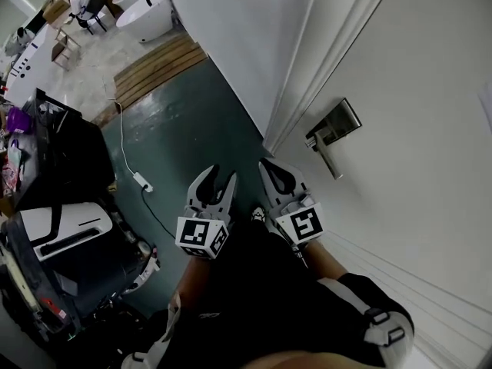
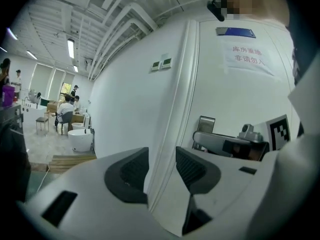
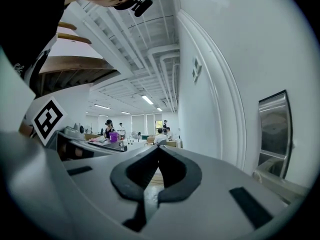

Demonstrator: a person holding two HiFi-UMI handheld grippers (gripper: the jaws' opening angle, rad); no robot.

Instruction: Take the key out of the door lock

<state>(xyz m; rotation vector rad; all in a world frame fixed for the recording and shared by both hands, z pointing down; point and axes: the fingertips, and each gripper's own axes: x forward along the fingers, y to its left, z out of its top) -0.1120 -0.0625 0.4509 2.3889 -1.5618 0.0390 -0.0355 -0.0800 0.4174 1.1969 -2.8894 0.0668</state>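
A white door (image 1: 415,91) fills the right side of the head view. On it sit a metal lock plate (image 1: 338,121) and a lever handle (image 1: 328,154). I cannot make out a key in any view. My left gripper (image 1: 221,175) hangs low over the floor, left of the door frame, open and empty. My right gripper (image 1: 267,165) is beside it, near the foot of the frame and below the handle, shut on nothing. The left gripper view has open jaws (image 2: 162,170) and the lock plate (image 2: 204,129). The right gripper view has closed jaws (image 3: 159,151) and the plate (image 3: 274,129).
The floor (image 1: 192,129) is dark teal, and a white cable with a power strip (image 1: 142,181) trails across it. Black and white cases (image 1: 65,237) stand at the left. Wooden boards (image 1: 157,68), a white bathtub (image 1: 146,14) and seated people lie farther off.
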